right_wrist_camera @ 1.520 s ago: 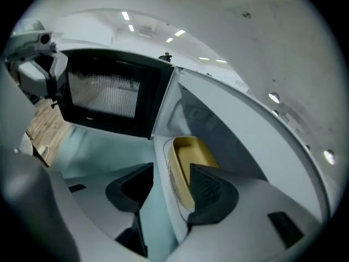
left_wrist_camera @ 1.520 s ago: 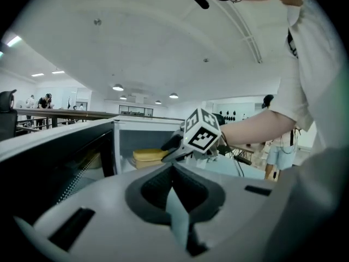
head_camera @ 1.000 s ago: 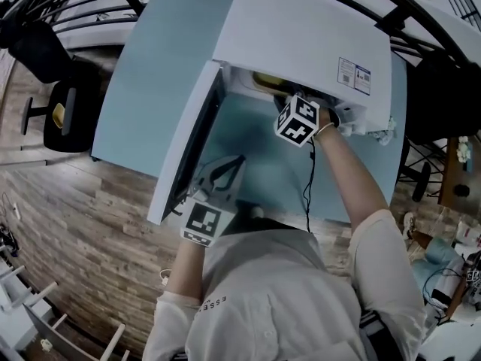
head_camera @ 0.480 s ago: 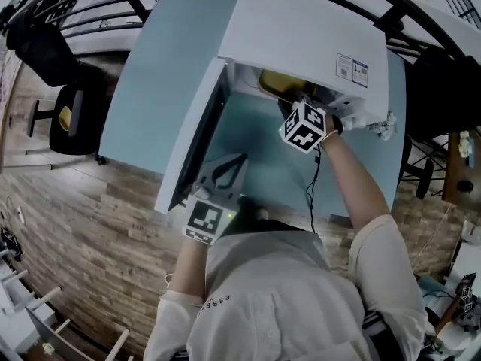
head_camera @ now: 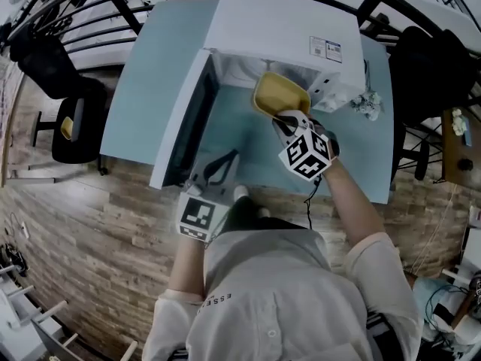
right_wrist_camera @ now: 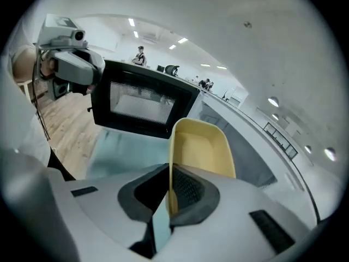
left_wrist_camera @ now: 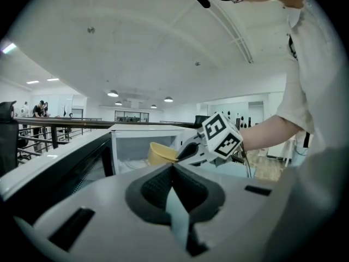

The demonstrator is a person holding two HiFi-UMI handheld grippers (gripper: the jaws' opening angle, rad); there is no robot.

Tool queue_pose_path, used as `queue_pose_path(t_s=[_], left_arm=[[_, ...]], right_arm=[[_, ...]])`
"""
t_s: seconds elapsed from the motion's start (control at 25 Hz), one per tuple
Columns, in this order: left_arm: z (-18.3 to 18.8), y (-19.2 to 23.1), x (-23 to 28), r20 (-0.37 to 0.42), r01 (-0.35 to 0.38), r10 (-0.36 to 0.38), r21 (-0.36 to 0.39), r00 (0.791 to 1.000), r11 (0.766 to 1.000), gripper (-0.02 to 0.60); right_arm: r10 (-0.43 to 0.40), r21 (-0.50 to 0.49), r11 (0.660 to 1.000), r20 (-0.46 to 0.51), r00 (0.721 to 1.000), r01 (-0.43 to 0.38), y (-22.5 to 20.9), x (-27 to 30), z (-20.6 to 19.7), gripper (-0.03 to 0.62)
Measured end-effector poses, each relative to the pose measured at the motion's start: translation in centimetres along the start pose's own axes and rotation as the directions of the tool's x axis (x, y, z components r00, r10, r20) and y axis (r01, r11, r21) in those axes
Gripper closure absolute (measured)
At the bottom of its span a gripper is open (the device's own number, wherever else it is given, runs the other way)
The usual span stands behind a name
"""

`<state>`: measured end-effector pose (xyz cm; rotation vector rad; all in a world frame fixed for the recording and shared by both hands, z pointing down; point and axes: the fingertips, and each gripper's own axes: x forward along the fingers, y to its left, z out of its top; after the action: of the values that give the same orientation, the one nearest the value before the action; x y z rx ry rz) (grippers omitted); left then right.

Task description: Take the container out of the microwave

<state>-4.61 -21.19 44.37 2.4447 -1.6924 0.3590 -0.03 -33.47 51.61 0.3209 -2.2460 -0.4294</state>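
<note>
The yellow container (head_camera: 278, 96) hangs just outside the open white microwave (head_camera: 278, 28), over the blue table. My right gripper (head_camera: 284, 119) is shut on its near rim, and in the right gripper view the rim (right_wrist_camera: 173, 162) is pinched between the pads of that gripper (right_wrist_camera: 172, 171), with the tub (right_wrist_camera: 204, 149) stretching away. My left gripper (head_camera: 239, 155) is lower left, near the table's front edge beside the open door (head_camera: 184, 126), shut and empty. The left gripper view shows its closed tips (left_wrist_camera: 173, 167) pointing at the container (left_wrist_camera: 161, 154) and the microwave cavity (left_wrist_camera: 136, 146).
The microwave door (right_wrist_camera: 142, 102) stands swung out to the left. A blue table (head_camera: 150, 74) carries the microwave. Small white objects (head_camera: 368, 104) lie right of it. A black chair (head_camera: 71, 119) stands on the wood floor at left, and railings run behind.
The right gripper closed on the container inside the microwave and drew it out toward me and slightly up. The left gripper shifted a little beside the door.
</note>
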Motion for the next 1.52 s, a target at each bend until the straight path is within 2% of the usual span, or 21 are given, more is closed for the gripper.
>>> queue_pose_path(t_s=[0.2,0.44,0.64,0.88,1.08,1.24,1.52], left_arm=[[0.7,-1.4,-1.6,0.003,-0.012,0.012,0.046,1.000,0.999,0.588],[2.4,-2.8,-2.9,0.038,-0.022,0.019,0.088,0.999,0.996,0.588],[4.1,-3.7,-3.6,0.064,-0.034,0.027,0.120,0.998,0.992,0.588],[5.9,-4.8,-3.8,0.086,-0.032,0.018,0.156,0.996,0.987,0.588],[6.7,-5.1,-3.5,0.096,-0.043,0.029,0.147,0.995,0.988,0.588],[7.2,-5.5,-3.4,0.103,-0.033,0.018,0.150,0.995,0.988,0.588],[7.6,-5.7,-3.0,0.102,-0.036,0.020,0.152,0.995,0.988,0.588]], right_arm=[[-0.095,0.133,0.988,0.118,0.989,0.079,1.7,-5.5,0.5,0.563],[-0.226,0.325,0.936,0.252,0.941,0.138,2.6,-11.5,1.1,0.563],[-0.337,0.439,0.881,0.319,0.886,0.177,2.6,-16.2,1.2,0.563],[-0.499,0.545,0.801,0.378,0.780,0.248,1.9,-21.7,0.9,0.563],[-0.576,0.613,0.746,0.396,0.715,0.261,1.8,-24.2,0.2,0.565],[-0.596,0.640,0.724,0.391,0.701,0.258,1.8,-25.1,-0.3,0.566],[-0.601,0.634,0.724,0.384,0.701,0.272,1.6,-25.4,-0.8,0.568]])
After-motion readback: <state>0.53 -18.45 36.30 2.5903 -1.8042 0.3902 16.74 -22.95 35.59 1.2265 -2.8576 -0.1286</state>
